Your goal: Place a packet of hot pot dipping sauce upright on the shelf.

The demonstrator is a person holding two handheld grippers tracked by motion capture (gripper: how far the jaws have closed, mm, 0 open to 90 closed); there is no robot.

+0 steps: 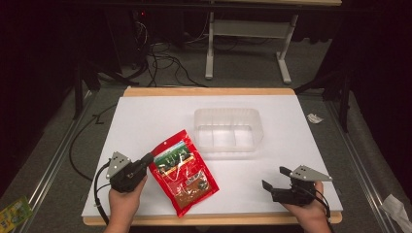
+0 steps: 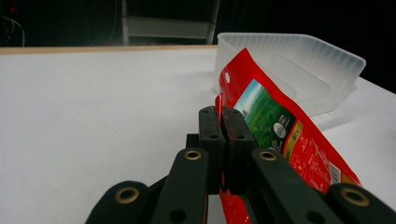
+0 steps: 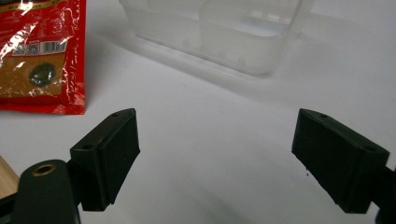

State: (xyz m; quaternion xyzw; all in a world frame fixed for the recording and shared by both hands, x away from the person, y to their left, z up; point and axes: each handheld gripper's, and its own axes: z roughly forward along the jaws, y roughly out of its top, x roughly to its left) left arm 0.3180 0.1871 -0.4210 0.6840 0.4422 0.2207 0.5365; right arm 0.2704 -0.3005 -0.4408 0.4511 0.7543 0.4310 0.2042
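Observation:
A red snack pouch (image 1: 182, 172) with a green picture lies on the white table, its upper left edge lifted. My left gripper (image 1: 149, 157) is shut on that edge. In the left gripper view the closed jaws pinch the red pouch (image 2: 275, 126) near its top corner, left gripper (image 2: 224, 122). A clear plastic tub (image 1: 228, 130) stands empty behind the pouch. My right gripper (image 1: 275, 177) rests open near the front right of the table, nothing between its jaws. The right gripper view has the right gripper (image 3: 215, 151), the pouch's lower end (image 3: 42, 56) and the tub (image 3: 219, 32).
The white board (image 1: 145, 116) sits on a wooden table. A crumpled paper scrap (image 1: 315, 118) lies off its right edge. A green packet (image 1: 13, 212) lies on the floor at lower left, cables and a white stand frame (image 1: 248, 43) behind.

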